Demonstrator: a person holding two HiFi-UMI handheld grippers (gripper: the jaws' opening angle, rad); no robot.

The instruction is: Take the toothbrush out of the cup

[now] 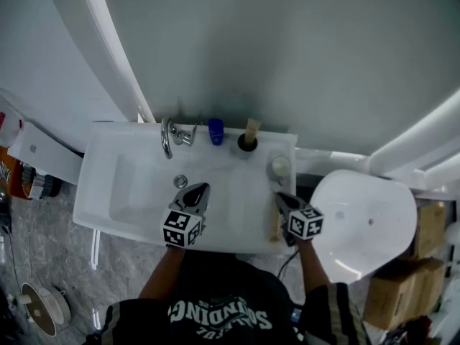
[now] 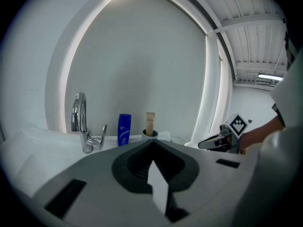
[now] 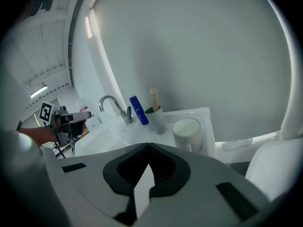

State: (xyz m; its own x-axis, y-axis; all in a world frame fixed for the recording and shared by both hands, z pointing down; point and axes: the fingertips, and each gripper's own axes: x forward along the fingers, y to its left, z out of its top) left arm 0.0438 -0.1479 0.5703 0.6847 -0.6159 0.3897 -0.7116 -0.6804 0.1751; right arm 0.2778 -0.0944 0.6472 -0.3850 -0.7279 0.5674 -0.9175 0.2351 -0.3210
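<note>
At the back of the white sink point(image 1: 108, 192), a dark cup point(image 1: 247, 144) holds an upright tan stick point(image 1: 251, 129); the same cup point(image 3: 156, 118) and stick point(image 3: 154, 98) show in the right gripper view. A white cup point(image 1: 279, 167) in front of it looks empty. On the sink's front right rim lies a tan slender piece point(image 1: 275, 226), partly hidden under my right gripper point(image 1: 279, 196); I cannot tell what it is. That gripper is shut and empty, raised above the rim. My left gripper point(image 1: 201, 188) hovers over the basin, shut with nothing in it.
A chrome faucet point(image 1: 168, 136) and a blue bottle point(image 1: 215, 131) stand on the back ledge beside the dark cup. A white toilet lid point(image 1: 363, 221) is close on the right. Cardboard boxes point(image 1: 402, 293) sit on the floor at the far right.
</note>
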